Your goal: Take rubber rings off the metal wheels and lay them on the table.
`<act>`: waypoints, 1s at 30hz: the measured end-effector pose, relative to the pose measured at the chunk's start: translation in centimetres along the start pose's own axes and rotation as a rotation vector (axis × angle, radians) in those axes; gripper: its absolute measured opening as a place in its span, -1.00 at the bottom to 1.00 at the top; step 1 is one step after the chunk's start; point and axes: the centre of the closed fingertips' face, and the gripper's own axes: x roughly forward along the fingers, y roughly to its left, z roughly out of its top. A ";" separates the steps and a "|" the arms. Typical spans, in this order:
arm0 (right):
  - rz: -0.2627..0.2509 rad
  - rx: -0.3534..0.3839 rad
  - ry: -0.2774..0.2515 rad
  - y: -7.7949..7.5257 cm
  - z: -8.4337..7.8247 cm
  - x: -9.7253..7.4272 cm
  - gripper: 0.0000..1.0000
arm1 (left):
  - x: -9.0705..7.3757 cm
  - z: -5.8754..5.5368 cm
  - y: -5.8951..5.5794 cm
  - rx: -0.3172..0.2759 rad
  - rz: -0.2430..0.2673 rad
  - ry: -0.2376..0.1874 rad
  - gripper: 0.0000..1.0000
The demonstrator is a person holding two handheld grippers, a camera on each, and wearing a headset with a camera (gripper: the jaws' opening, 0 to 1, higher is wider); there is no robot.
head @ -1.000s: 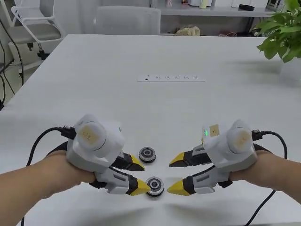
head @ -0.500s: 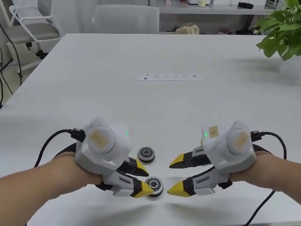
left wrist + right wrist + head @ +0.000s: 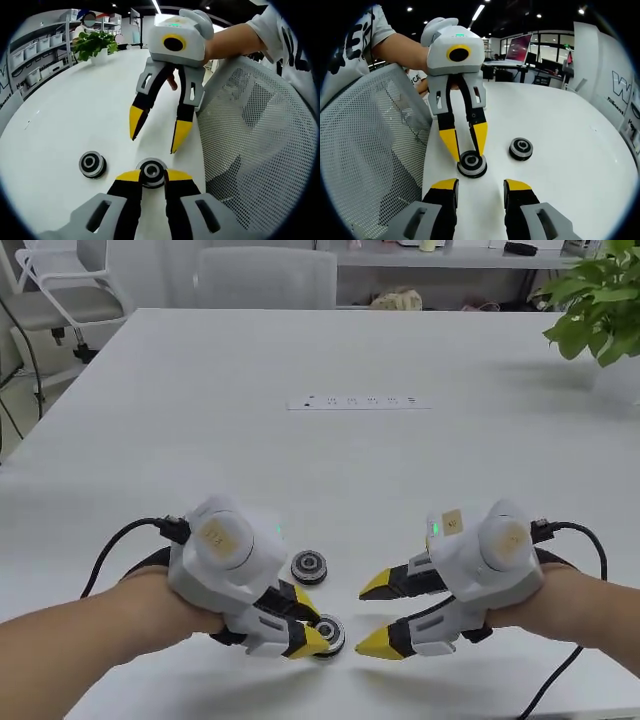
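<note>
Two metal wheels with black rubber rings lie on the white table (image 3: 300, 470). The near wheel (image 3: 331, 636) (image 3: 151, 172) (image 3: 472, 164) sits between the yellow fingertips of my left gripper (image 3: 308, 626) (image 3: 152, 175) (image 3: 468, 150), whose jaws press on its two sides. The far wheel (image 3: 308, 566) (image 3: 92, 164) (image 3: 521, 148) lies free a little beyond it. My right gripper (image 3: 372, 615) (image 3: 481, 186) (image 3: 154, 140) stands open just right of the near wheel, facing the left gripper, with nothing in its jaws.
A white power strip (image 3: 360, 402) lies at the table's middle. A potted plant (image 3: 595, 300) stands at the far right corner, a grey chair (image 3: 265, 278) beyond the far edge. A mesh chair back (image 3: 260, 130) (image 3: 370, 135) stands near the front edge.
My left gripper has slid right onto the near wheel and its jaws have narrowed from wide open to closed around it. The right gripper has barely moved.
</note>
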 end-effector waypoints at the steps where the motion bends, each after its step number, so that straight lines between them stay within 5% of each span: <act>1: 0.000 0.000 0.001 0.0 0.0 0.0 -0.32 | 0.0 0.0 0.0 0.002 0.001 -0.001 -0.77; 14: 0.006 0.003 -0.003 0.0 0.0 0.3 -0.35 | 0.2 0.1 0.1 0.059 0.031 0.002 -0.84; 30: 0.029 0.021 -0.020 0.4 1.2 1.2 -0.40 | 0.3 0.1 0.1 0.054 0.060 -0.014 -0.85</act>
